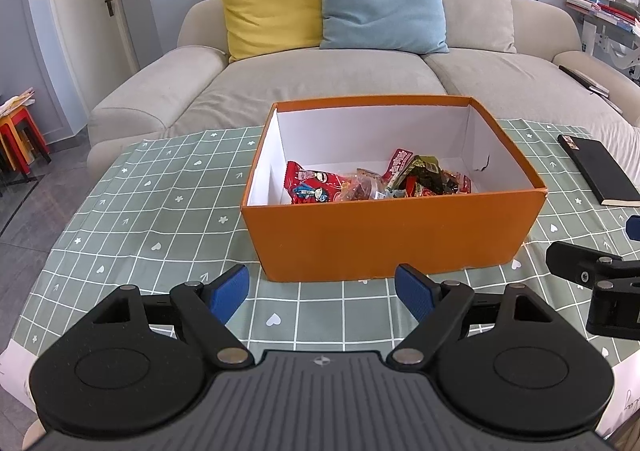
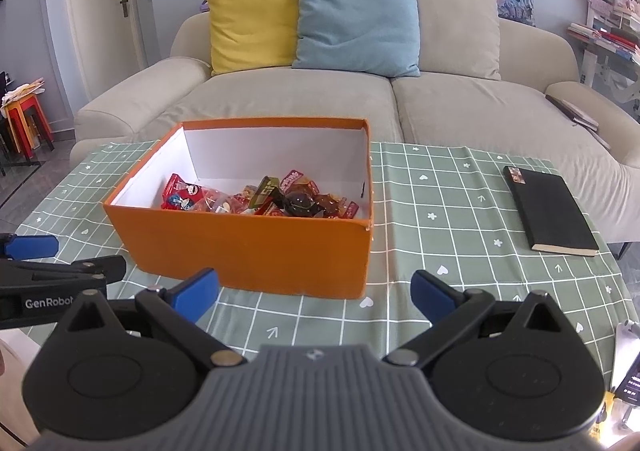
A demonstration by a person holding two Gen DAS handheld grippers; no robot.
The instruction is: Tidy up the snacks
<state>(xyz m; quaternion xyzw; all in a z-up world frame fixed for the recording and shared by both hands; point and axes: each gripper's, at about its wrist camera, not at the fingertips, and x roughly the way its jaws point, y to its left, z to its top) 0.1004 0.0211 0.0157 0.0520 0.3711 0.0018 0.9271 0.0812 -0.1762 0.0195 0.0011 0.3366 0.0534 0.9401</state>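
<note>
Snacks boxed, both claws idle

Left claw hangs spread wide and empty before the orange box on the checked surface. Snacks lie heaped inside the box. Right claw is likewise released. Sorting seems finished or paused; any next move would need a reach over the rim.

Box blocks ahead (open-topped); cloth bare beside.
</note>
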